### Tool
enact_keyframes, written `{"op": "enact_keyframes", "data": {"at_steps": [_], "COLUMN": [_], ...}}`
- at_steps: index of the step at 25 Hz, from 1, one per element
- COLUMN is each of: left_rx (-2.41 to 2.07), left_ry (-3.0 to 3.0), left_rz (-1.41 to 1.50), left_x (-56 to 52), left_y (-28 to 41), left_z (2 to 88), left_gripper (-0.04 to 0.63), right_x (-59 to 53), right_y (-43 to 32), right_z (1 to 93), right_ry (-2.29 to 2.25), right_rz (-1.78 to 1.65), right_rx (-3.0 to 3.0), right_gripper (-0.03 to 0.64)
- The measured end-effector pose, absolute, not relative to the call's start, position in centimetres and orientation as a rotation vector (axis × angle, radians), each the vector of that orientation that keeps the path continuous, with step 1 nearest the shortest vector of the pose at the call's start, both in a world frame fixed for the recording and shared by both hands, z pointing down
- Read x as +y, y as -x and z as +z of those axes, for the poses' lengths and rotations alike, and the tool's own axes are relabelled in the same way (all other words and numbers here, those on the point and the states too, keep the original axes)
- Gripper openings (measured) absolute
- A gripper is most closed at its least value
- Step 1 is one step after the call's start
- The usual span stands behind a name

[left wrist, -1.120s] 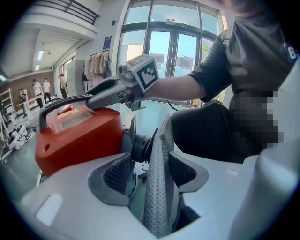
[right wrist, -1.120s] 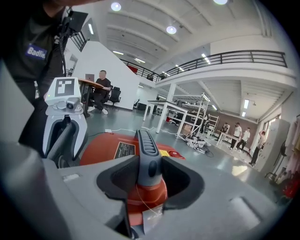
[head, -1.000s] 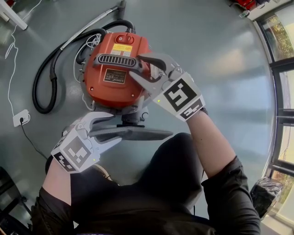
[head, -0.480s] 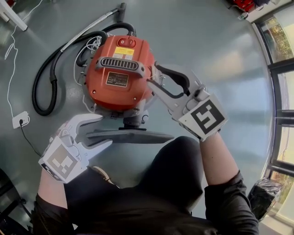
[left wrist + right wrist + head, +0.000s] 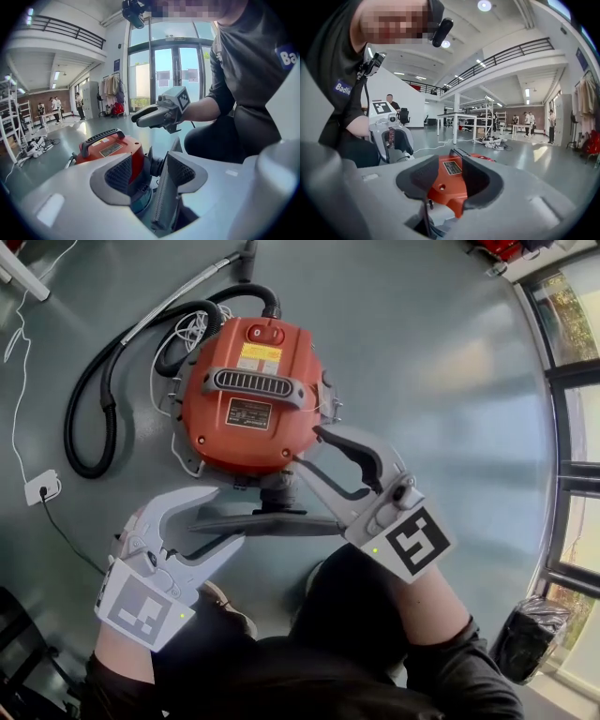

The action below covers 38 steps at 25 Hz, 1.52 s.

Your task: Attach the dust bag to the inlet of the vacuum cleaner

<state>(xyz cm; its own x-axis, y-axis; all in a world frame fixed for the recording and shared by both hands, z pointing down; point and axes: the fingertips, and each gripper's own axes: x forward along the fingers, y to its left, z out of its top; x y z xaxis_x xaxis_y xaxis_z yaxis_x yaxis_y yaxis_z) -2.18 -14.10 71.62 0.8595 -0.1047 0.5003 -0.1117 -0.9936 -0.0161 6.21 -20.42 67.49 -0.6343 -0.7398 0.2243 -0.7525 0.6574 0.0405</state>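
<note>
The orange vacuum cleaner (image 5: 246,395) stands on the grey floor. At its near side, the dust bag's flat grey plate (image 5: 272,521) sits level at the inlet (image 5: 278,489). My left gripper (image 5: 223,517) is at the lower left, and its jaws have just been closing a little. The plate's left end lies between them. In the left gripper view the plate (image 5: 164,194) rests beside the right pad, while the left pad stands clear of it. My right gripper (image 5: 316,452) hovers open and empty by the vacuum's near right side, with the orange body (image 5: 449,187) showing beyond its jaws.
A black hose (image 5: 89,413) loops left of the vacuum, with a metal wand (image 5: 178,298) behind it. A white cable runs to a socket block (image 5: 41,485) at far left. The person's dark-clad legs (image 5: 366,615) fill the bottom. Glazed doors (image 5: 577,427) line the right.
The right gripper has come off the vacuum's top and drawn back toward the person, to the lower right. The left gripper has slid down and left along the plate.
</note>
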Motion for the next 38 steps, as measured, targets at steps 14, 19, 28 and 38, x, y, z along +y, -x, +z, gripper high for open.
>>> {"op": "enact_keyframes", "data": {"at_steps": [14, 19, 28, 38], "left_rx": [-0.342, -0.348, -0.361, -0.392], "left_ry": [-2.872, -2.855, -2.839, -2.85], "left_rz": [0.754, 0.776, 0.797, 0.726], "left_x": [-14.0, -13.3, -9.0, -3.9], "left_y": [2.9, 3.6, 6.6, 11.1], "left_z": [58.2, 49.9, 38.1, 28.7], "left_gripper": [0.186, 0.187, 0.175, 0.163], "right_x": [-16.2, -13.7, -9.1, -3.1], "right_y": [-5.4, -5.9, -5.9, -0.8], "right_z": [57.2, 51.0, 39.5, 27.8], "right_ry": [-1.266, -1.265, -1.39, -1.417], "right_rz": [0.317, 0.403, 0.63, 0.576], "right_rx": [-2.563, -2.465, -2.393, -2.406], "right_gripper": [0.144, 0.144, 0.135, 0.123]}}
